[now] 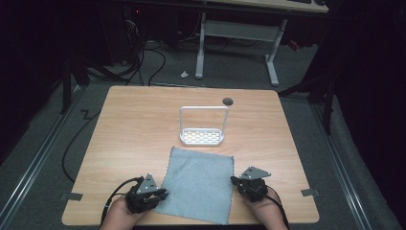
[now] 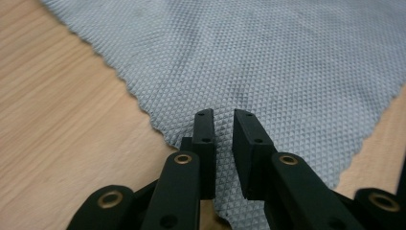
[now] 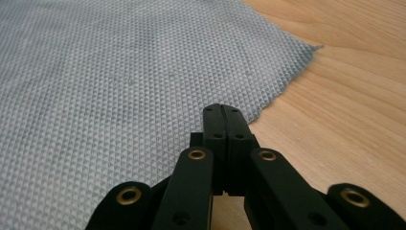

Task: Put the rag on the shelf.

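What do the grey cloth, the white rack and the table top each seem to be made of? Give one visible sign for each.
Grey cloth: woven fabric, probably microfibre; matt, with a fine diamond weave and zigzag-cut edges.
White rack: looks like painted metal or plastic, smooth; thin bent frame and perforated base. Which one is unclear.
Table top: wood-look surface, likely laminate; light grain lines, even low sheen.

The high view is dim around its edges: the floor and room beyond the table (image 1: 143, 124) sink into near black, while the tabletop is evenly lit from above, with soft, faint shadows under the white rack (image 1: 203, 136) and no glare. That view is slightly soft and grainy throughout. In both gripper views the light is brighter and flat; the grey cloth (image 2: 268, 62) shows its weave crisply in the middle, while the black links at the bottom edge and the far wood blur slightly.
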`<state>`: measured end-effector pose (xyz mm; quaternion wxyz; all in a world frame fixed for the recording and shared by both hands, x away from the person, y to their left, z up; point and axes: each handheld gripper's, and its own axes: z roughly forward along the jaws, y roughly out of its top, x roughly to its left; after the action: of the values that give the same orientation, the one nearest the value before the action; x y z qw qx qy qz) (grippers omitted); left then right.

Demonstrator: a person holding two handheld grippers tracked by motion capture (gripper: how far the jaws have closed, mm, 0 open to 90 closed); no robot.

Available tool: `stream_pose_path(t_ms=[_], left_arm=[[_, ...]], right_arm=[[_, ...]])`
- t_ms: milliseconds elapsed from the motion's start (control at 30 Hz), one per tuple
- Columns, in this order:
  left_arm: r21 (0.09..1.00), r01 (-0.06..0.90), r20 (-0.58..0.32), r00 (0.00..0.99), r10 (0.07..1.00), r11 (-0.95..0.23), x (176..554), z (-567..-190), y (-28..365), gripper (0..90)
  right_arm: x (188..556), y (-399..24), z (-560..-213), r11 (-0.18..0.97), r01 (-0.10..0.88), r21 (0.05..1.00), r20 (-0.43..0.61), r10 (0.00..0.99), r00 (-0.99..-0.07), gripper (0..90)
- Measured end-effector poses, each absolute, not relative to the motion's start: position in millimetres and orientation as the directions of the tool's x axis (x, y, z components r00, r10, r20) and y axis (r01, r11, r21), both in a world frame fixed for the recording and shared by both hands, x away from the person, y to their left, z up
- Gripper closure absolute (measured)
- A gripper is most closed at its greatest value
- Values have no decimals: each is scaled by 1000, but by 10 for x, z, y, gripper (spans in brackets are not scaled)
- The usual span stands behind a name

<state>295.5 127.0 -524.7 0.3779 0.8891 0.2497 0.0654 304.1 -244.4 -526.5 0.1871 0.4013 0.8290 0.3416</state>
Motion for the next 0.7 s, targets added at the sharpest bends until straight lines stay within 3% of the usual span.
stream_pose_path(t_ms=[267, 500, 700], left_arm=[[706, 368, -107, 901, 421, -605, 2841, -5249, 1129, 794], [707, 373, -115, 899, 422, -602, 2844, -5246, 1134, 787], [762, 427, -124, 834, 538, -487, 2982, -5211, 1199, 739]], right_arm=[[3181, -2497, -5279, 418, 546, 726, -40, 819, -573, 900], [3219, -2500, -5269, 410, 547, 730, -48, 829, -557, 900], [3109, -2418, -5209, 427, 499, 754, -52, 796, -603, 900]])
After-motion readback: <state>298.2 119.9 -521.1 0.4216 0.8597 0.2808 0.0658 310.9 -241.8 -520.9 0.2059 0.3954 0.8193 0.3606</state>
